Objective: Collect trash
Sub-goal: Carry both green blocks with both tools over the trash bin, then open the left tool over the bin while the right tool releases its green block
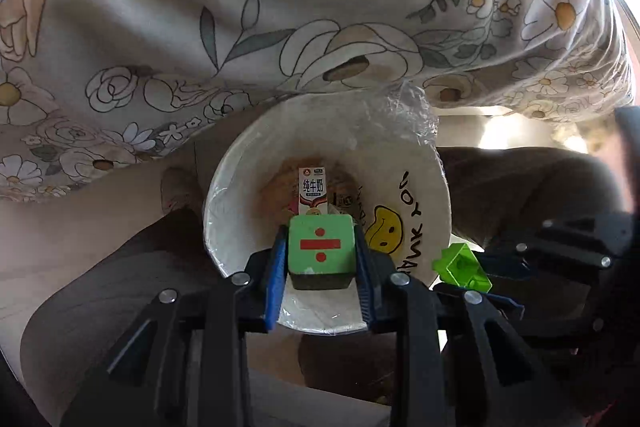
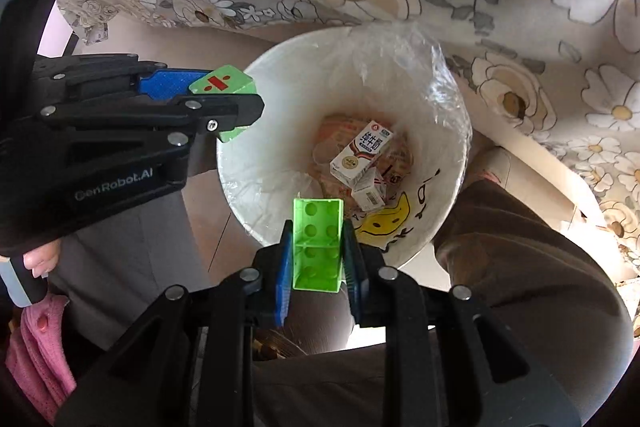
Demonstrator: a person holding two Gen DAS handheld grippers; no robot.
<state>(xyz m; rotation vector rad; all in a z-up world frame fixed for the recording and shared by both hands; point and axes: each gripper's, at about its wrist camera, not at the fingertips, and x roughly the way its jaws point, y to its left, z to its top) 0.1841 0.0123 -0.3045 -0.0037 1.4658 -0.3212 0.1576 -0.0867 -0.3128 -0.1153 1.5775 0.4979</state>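
A white trash bin (image 1: 224, 211) lined with a clear bag stands on the floor below both grippers; it also shows in the right wrist view (image 2: 280, 67). Milk cartons (image 2: 360, 157) lie at its bottom, one seen in the left wrist view (image 1: 313, 189). My left gripper (image 1: 321, 259) is shut on a green cube with a red division sign (image 1: 321, 245), held over the bin's near rim; the cube shows in the right wrist view (image 2: 222, 83). My right gripper (image 2: 318, 251) is shut on a green hollow block with round holes (image 2: 318, 243), over the bin's rim; the block shows in the left wrist view (image 1: 462, 265).
A floral cloth (image 1: 280, 7) hangs behind the bin. The person's dark trouser legs (image 2: 520, 267) flank the bin. A pink garment (image 2: 36, 355) lies at lower left. The bag carries a yellow smiley print (image 1: 382, 231).
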